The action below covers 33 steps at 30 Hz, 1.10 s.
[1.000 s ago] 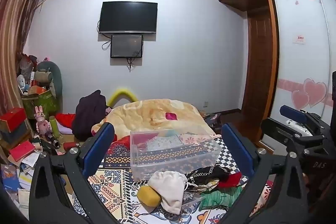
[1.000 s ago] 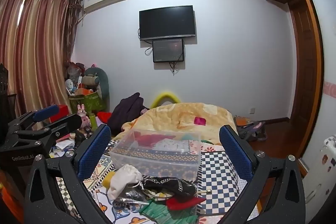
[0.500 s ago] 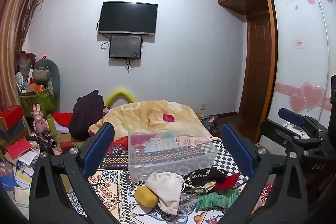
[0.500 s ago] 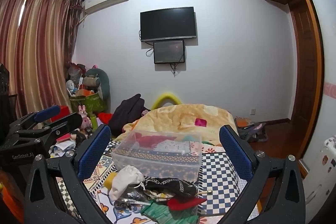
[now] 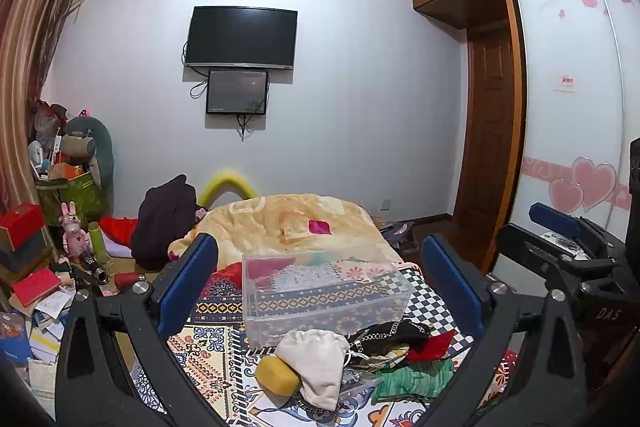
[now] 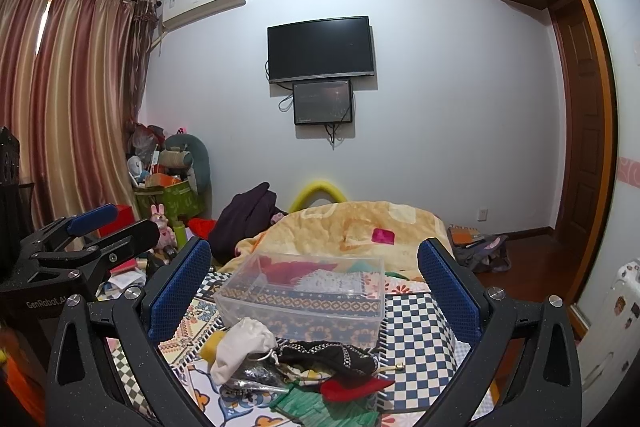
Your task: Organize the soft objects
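Ahead of both grippers, a bed (image 5: 224, 343) under a patterned cover. Beyond the fingertips, a clear plastic box (image 5: 324, 291) standing on it. Nearer, a heap of soft objects: white pouch (image 5: 316, 359), black chain-trimmed cloth (image 6: 324, 355), green cloth (image 5: 416, 379), red piece (image 6: 352, 387), yellow sponge (image 5: 276, 375) touching the pouch. Left gripper (image 5: 320, 275) released, jaws wide, grasping nothing. Right gripper (image 6: 316, 271) likewise released and empty, hovering above the heap.

One clear box (image 5: 320, 291), one white pouch (image 5: 316, 359), one yellow sponge (image 5: 277, 375), two wall screens (image 5: 241, 38).
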Each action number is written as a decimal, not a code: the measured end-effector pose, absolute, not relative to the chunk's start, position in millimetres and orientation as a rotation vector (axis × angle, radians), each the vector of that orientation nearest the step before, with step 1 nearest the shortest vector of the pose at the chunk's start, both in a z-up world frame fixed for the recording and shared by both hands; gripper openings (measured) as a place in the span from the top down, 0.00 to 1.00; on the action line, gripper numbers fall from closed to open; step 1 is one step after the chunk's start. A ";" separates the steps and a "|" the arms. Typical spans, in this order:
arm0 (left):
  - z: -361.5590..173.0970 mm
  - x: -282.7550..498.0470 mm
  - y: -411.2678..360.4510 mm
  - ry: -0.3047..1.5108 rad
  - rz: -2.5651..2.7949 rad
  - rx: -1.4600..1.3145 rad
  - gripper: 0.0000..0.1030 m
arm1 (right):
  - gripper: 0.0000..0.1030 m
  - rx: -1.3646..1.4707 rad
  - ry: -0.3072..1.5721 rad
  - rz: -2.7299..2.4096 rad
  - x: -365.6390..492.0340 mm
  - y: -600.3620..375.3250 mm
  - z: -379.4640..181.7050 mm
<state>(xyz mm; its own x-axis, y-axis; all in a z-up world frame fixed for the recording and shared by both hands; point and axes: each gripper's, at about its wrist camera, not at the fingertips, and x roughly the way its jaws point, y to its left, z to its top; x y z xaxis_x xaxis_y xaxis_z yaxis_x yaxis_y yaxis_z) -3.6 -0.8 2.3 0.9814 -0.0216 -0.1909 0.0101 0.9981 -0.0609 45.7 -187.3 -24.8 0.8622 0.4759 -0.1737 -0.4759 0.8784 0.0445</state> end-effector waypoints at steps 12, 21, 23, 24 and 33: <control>2.6 -3.5 -0.6 0.191 -0.015 -0.061 0.00 | 0.00 0.003 0.175 0.500 44.7 -187.2 -20.1; 2.2 -3.9 -0.3 0.191 -0.017 -0.061 0.00 | 0.00 0.003 0.172 0.502 44.2 -187.6 -21.1; 2.3 -3.8 -0.4 0.191 -0.017 -0.060 0.00 | 0.00 0.003 0.171 0.503 44.0 -187.2 -19.6; 2.1 -3.9 -0.3 0.190 -0.016 -0.061 0.00 | 0.00 0.004 0.170 0.503 43.5 -187.5 -19.8; 2.3 -3.4 -2.5 0.190 -0.018 -0.058 0.00 | 0.00 0.004 0.165 0.503 41.1 -188.1 -20.7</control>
<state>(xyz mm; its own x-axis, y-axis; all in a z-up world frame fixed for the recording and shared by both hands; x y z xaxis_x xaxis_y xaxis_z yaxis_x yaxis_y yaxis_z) -3.4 -2.5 2.3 0.9818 -0.0232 -0.1886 0.0122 0.9982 -0.0593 41.1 -188.1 -20.7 0.8632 0.4800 -0.1565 -0.4794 0.8765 0.0442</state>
